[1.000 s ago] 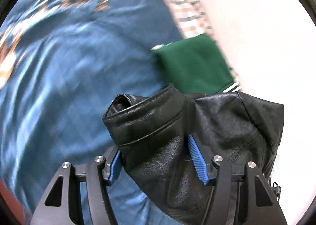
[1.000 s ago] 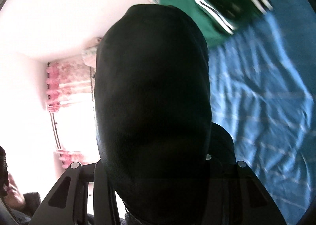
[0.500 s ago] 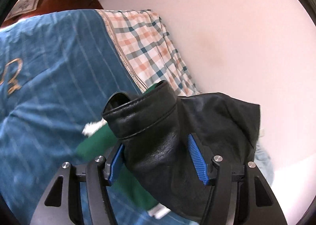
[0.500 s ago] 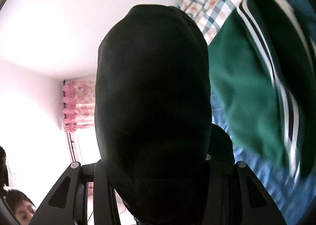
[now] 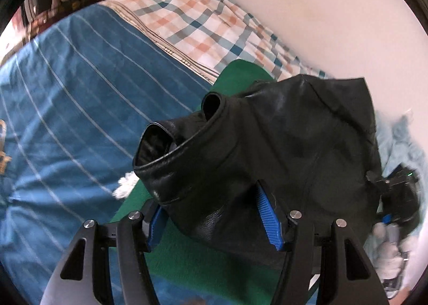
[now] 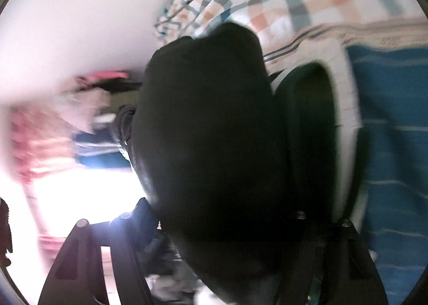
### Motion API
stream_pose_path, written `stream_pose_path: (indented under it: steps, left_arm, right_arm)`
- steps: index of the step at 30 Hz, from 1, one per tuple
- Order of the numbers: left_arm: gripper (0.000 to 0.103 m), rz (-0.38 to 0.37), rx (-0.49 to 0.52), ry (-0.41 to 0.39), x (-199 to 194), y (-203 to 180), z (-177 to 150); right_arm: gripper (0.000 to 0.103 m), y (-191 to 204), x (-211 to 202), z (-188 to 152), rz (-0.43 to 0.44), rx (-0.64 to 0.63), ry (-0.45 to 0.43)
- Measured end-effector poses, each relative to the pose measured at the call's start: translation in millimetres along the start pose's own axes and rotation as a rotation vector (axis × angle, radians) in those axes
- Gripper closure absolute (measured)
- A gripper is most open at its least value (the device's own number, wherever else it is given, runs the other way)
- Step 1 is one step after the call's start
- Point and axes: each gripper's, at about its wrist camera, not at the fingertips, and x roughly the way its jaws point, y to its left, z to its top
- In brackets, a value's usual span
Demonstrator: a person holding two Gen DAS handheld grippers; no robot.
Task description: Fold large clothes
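A black leather jacket (image 5: 267,150) hangs between both grippers above the bed. My left gripper (image 5: 214,220) is shut on its folded edge, with the blue pads (image 5: 266,214) pressed into the leather. My right gripper (image 6: 214,224) is shut on another part of the jacket (image 6: 208,131), which fills the middle of the right wrist view and hides the fingertips. The right gripper also shows at the far right of the left wrist view (image 5: 398,192). A green garment (image 5: 187,251) lies on the bed under the jacket.
The bed has a blue striped cover (image 5: 67,118) and a checked sheet (image 5: 203,27) along a pale wall (image 5: 321,11). A dark green garment with a white edge (image 6: 318,128) lies beside the jacket. A bright window with pink curtains (image 6: 40,144) is at the left.
Both grippers have swung with the jacket toward the wall side of the bed. The green garment now lies under the jacket in the left wrist view. The right wrist view has rotated and blurred.
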Motion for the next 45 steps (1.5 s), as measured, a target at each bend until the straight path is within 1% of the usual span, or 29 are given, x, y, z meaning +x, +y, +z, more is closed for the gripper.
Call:
stream_pose_path:
  steps: [1,2,4,5,6,8,9,10,11,13,14,16,19,21,22,24,25,27,28,29,30,33,36,41,45]
  left_arm:
    - [0.046,0.028,0.022,0.01,-5.2,-2.6,0.1]
    - [0.043,0.062,0.045,0.014,-8.7,-6.8,0.0]
    - [0.043,0.118,0.102,0.02,-13.8,-14.0,-1.1]
    - [0.038,0.144,0.137,0.015,-20.5,-18.3,-3.6]
    - [0.027,0.178,0.174,0.005,-28.3,-22.9,-6.8]
    - [0.013,0.244,0.254,-0.027,-45.8,-33.4,-12.5]
    - [0.012,0.272,0.297,-0.047,-56.0,-38.2,-15.3]
    - [0.012,0.29,0.335,-0.066,-66.6,-43.2,-19.3]
    - [0.011,0.303,0.38,-0.094,-83.1,-49.5,-25.4]
    - [0.01,0.301,0.428,-0.13,-108.7,-55.9,-32.9]
    - [0.008,0.292,0.448,-0.141,-126.4,-59.4,-37.7]
    - [0.007,0.288,0.47,-0.145,-154.5,-63.7,-44.8]
    - [0.006,0.25,0.491,-0.154,-205.7,-67.1,-56.6]
    - [0.006,0.238,0.5,-0.165,-242.4,-65.4,-64.2]
    - [0.006,0.224,0.507,-0.175,-266.9,-64.3,-70.6]
    - [0.006,0.208,0.527,-0.197,-300.2,-62.8,-79.9]
    - [0.006,0.206,0.539,-0.21,-320.5,-63.0,-85.1]
    - [0.006,0.186,0.551,-0.228,-347.3,-60.4,-93.0]
    - [0.006,0.182,0.559,-0.244,-370.5,-58.4,-100.4]
    - [0.006,0.173,0.562,-0.249,-381.8,-57.7,-103.7]
    - [0.006,0.161,0.566,-0.256,-398.8,-55.9,-109.1]
    - [0.006,0.149,0.572,-0.279,-441.2,-52.3,-124.4]
    - [0.006,0.141,0.584,-0.299,-474.5,-50.0,-136.7]
    - [0.006,0.123,0.577,-0.359,-523.4,-46.2,-153.6]
    - [0.006,0.112,0.569,-0.388,-550.9,-42.8,-166.5]
  right_arm:
    - [0.023,7.3,-9.9,-2.5,-0.071,-0.025,-0.038]
    - [0.022,17.9,-18.5,-9.7,-0.15,-0.04,-0.072]
    - [0.02,37.3,-34.0,-28.7,-0.311,-0.076,-0.159]
    - [0.018,49.2,-42.6,-41.8,-0.405,-0.097,-0.203]
    - [0.016,62.9,-48.6,-61.7,-0.547,-0.114,-0.251]
    - [0.013,78.9,-60.4,-90.8,-0.739,-0.143,-0.321]
    - [0.01,87.2,-57.6,-113.6,-0.829,-0.16,-0.347]
    - [0.01,94.4,-67.5,-122.3,-0.876,-0.166,-0.363]
    - [0.01,106.5,-67.3,-144.6,-0.927,-0.177,-0.39]
    - [0.009,115.0,-83.5,-165.8,-0.983,-0.184,-0.423]
    - [0.009,127.7,-85.7,-186.6,-1.021,-0.189,-0.453]
    - [0.008,142.5,-111.5,-227.9,-1.058,-0.193,-0.492]
    - [0.008,177.9,-141.0,-292.7,-1.082,-0.183,-0.557]
    - [0.007,203.8,-161.4,-345.6,-1.1,-0.181,-0.591]
    - [0.007,221.4,-172.0,-369.9,-1.099,-0.183,-0.608]
    - [0.007,254.1,-195.3,-419.4,-1.1,-0.188,-0.65]
    - [0.007,265.2,-202.9,-437.3,-1.092,-0.191,-0.663]
    - [0.007,292.1,-222.9,-480.1,-1.088,-0.193,-0.698]
    - [0.007,303.5,-231.5,-497.9,-1.082,-0.197,-0.712]
    - [0.007,311.7,-238.9,-511.4,-1.076,-0.199,-0.724]
    - [0.007,326.1,-249.8,-533.1,-1.068,-0.2,-0.748]
    - [0.007,358.1,-273.2,-582.0,-1.042,-0.219,-0.798]
    - [0.007,385.7,-288.8,-624.6,-1.032,-0.255,-0.829]
    - [0.007,417.7,-305.5,-676.8,-1.009,-0.309,-0.846]
    - [0.007,438.0,-318.0,-711.1,-0.985,-0.344,-0.875]
